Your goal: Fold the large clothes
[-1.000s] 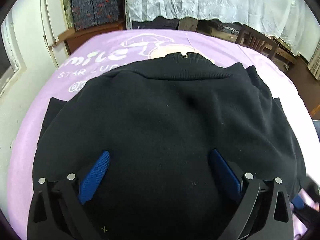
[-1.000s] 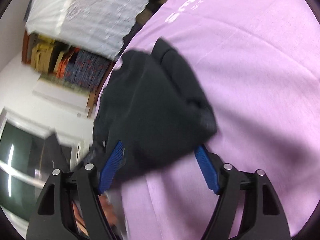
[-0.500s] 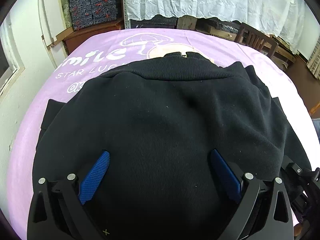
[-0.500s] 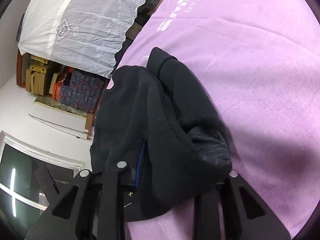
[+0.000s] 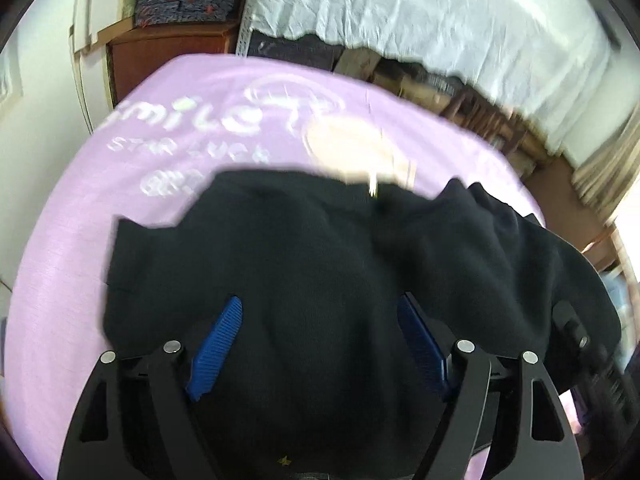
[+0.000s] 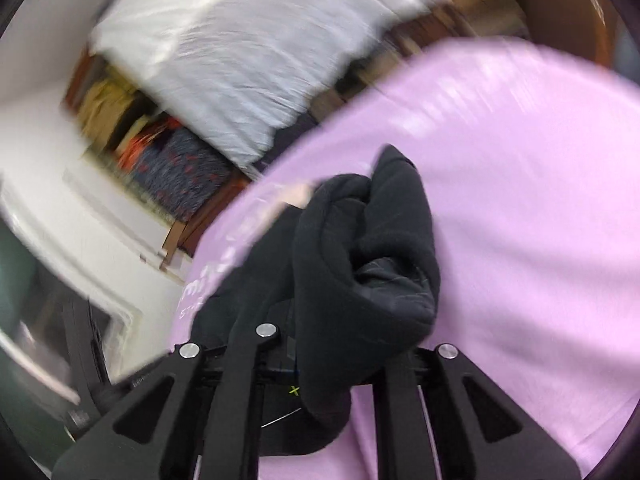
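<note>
Surface covered by lilac cloth (image 5: 64, 264) printed with white lettering and mushroom drawing near far edge. Black sweatshirt (image 5: 312, 264) lies spread across cloth's near half; right side bunched and raised off cloth (image 6: 360, 248).

Purple cloth (image 5: 72, 240) has white print: "smile" reads ok, the smaller line below looks like "STAR LUCK", blurred. Symbols under that are unreadable. Right wrist view shows only a blurred fragment.
</note>
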{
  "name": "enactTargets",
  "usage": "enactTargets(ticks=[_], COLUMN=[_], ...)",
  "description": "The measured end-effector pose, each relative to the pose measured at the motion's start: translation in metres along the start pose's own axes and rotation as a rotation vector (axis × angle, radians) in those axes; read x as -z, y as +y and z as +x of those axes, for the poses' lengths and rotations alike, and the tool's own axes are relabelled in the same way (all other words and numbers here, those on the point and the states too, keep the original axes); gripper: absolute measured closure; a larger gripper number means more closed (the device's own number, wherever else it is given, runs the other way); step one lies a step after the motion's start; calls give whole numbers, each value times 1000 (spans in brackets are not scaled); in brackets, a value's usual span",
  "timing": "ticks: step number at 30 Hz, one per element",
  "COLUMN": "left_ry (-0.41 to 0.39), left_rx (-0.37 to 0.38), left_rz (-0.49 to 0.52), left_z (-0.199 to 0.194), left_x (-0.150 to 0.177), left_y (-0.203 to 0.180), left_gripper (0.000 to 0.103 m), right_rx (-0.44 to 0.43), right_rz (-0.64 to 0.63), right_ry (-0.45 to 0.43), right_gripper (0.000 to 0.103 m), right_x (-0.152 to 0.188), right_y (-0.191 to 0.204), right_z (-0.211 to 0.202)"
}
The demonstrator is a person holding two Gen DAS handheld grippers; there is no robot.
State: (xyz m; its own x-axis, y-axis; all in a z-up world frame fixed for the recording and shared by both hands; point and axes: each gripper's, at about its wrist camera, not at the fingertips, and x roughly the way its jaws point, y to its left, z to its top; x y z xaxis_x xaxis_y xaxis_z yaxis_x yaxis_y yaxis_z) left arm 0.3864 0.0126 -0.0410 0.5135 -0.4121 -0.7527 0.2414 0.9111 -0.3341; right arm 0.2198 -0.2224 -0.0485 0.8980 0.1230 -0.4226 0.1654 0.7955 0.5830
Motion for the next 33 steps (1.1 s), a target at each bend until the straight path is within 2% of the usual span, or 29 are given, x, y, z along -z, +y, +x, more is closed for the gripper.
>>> enactTargets(ticks=[1,2,4,7,10,12,14,16,18,19,20,21,23,26,30,33], left_ry=[-18,-30,-66,-86,-43,-25,2,74,111,122,133,156,171,152,66,-20], left_rx=[46,85,185,252,312,289,213,151,163,188,213,261,312,309,272,230], left_rz=[-21,-37,-76,-46,31,94,159,220,179,149,129,101,94,123,187,186], left_z=[-14,-24,-50,-72,-75,-73,-62,-40,-23,-17,-13,-8,-5,-11,-39,-75], left_x=[-5,-9,-15,-16,-18,-19,-20,-23,-26,-28,-31,-33,-37,-37,-37,-41], left_y=[8,14,24,14,-12,-34,-55,-71,-67,-63,-56,-51,-48,-53,-63,-43], left_gripper=[21,17,9,4,4,4,3,3,4,14,34,44,77,87,88,88], right_rx=[3,13,20,11,43,67,80,85,89,90,94,95,102,110,101,59], right_rz=[-77,-207,-418,-560,-643,-693,-717,-729,-720,-715,-709,-709,-727,-743,-745,-774], right_ry=[-25,-59,-105,-121,-126,-121,-129,-134,-129,-126,-120,-114,-95,-91,-120,-137], right_gripper=[93,93,93,93,93,93,93,93,93,93,93,93,92,88,91,93], right_x=[1,6,28,56,76,84,87,89,89,89,87,87,87,87,83,79], right_y=[18,47,93,122,131,135,135,131,126,122,119,117,111,108,110,132], right_z=[-4,-9,-13,-10,-2,5,6,6,7,8,10,10,13,13,5,-3])
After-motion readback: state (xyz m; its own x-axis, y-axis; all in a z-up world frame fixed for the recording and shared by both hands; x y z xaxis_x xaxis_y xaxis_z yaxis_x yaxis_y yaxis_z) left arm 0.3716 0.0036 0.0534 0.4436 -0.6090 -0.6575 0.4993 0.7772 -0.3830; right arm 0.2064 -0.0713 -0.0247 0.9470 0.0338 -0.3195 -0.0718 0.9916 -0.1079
